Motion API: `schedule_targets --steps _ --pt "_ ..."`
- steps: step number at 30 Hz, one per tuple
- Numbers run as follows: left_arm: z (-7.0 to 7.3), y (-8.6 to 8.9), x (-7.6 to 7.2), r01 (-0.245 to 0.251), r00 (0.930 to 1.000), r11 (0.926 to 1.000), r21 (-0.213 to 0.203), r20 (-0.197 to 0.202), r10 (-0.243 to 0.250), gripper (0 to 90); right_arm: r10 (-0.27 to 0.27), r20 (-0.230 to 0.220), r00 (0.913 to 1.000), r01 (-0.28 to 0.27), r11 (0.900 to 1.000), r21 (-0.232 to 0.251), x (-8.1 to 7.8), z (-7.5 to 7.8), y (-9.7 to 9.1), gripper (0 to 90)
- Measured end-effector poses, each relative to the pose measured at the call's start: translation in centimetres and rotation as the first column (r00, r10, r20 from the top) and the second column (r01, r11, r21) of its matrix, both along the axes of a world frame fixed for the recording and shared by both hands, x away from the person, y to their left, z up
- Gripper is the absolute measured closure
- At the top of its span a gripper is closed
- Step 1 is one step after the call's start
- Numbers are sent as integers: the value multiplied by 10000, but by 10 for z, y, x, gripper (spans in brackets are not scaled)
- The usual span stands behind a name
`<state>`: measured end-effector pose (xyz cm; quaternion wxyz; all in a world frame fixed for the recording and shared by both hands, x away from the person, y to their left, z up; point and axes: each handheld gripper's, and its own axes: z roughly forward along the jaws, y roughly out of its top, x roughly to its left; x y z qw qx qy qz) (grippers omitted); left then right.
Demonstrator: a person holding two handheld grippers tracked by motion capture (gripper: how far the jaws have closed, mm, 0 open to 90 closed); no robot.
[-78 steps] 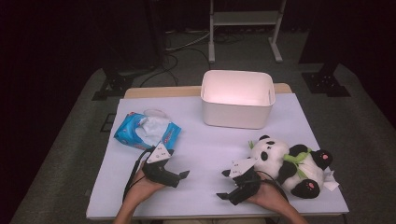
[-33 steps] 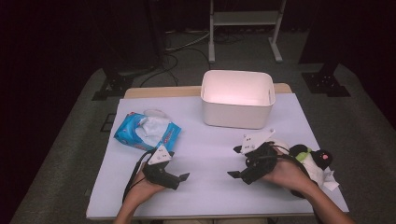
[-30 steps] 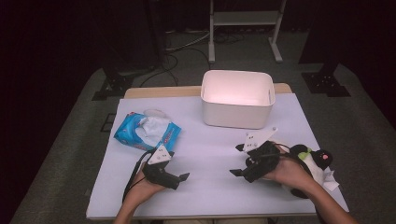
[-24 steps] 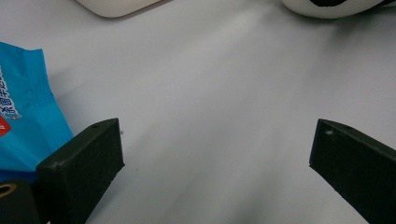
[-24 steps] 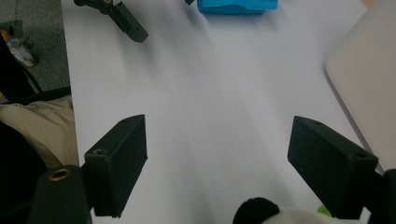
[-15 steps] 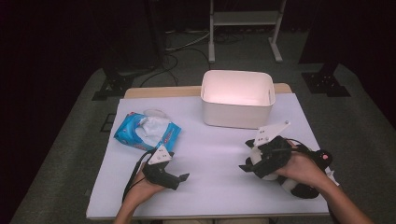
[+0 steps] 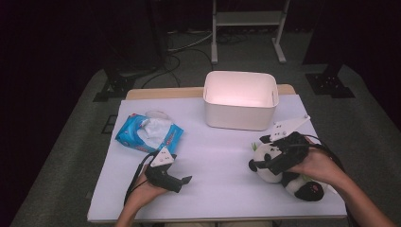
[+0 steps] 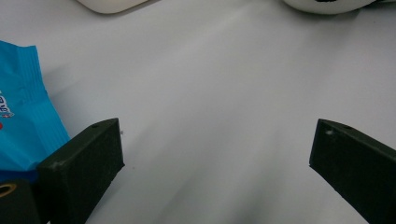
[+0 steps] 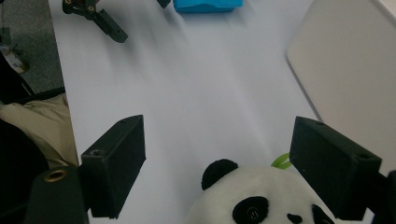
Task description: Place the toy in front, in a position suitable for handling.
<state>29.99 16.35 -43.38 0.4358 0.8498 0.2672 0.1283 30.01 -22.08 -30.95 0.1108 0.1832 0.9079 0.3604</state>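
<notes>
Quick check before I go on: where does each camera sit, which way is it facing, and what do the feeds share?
High view: above the near edge, looking forward and down on the table; both forearms show.
Left gripper view: on the left gripper, facing across the table; open jaws.
Right gripper view: on the right gripper, over the panda; open jaws.
Shared: panda, blue pack, white bin.

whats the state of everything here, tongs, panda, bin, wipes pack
left tongs: open, nothing between the jaws, low over the table
right tongs: open, jaws either side of the panda's head, not closed on it
panda plush: lying on the table under the right tongs
white bin: upright, looks empty
blue wipes pack: lying flat, top flap open
</notes>
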Motion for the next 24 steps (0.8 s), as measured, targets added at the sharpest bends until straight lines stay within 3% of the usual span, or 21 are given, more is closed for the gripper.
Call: schedule_targets --steps 10,24 --pt "0 0 0 6 10000 10000 22 -6 -6 21 -276 76 9996 278 9991 -315 1 4 -15 173" --pt "-1 1 1 -26 10000 10000 -68 -59 26 21 -952 -143 9954 942 9937 -616 5 7 -53 173"
